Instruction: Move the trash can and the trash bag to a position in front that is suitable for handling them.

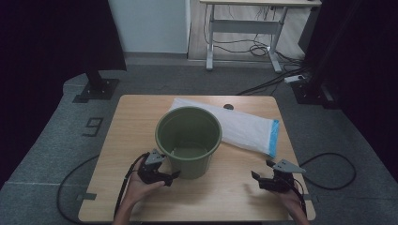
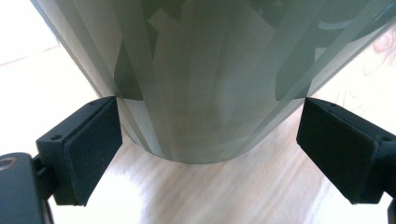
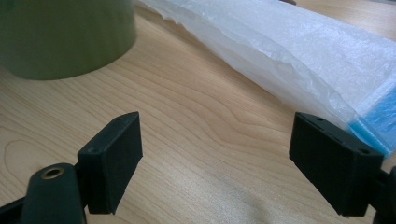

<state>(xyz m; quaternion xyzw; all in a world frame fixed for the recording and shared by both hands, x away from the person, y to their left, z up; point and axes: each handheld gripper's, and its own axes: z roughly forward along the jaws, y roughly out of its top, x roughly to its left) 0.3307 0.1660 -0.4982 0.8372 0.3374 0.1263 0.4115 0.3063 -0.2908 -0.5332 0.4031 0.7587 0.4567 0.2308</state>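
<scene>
A green bucket [image 1: 188, 139] stands upright near the middle of a wooden table [image 1: 234, 192], its open mouth facing up. Behind it and to its right lies a flat white plastic bag [image 1: 237, 125] with a blue strip along one end, part of it tucked behind the bucket.

The left gripper [image 1: 170, 177], held in a person's left hand [image 1: 141, 187], sits low at the bucket's near-left side. In the left gripper view its jaws stand wide apart with the bucket's lower wall [image 2: 205, 84] between them; both pads look to be at the wall or just beside it, and whether they press on it cannot be told.

The right gripper [image 1: 261, 175] rests over bare wood near the table's front right corner, well apart from the bucket. In the right gripper view its jaws are spread wide and hold nothing, with the bag [image 3: 299, 51] lying ahead and the bucket [image 3: 65, 32] off to the upper left.
</scene>
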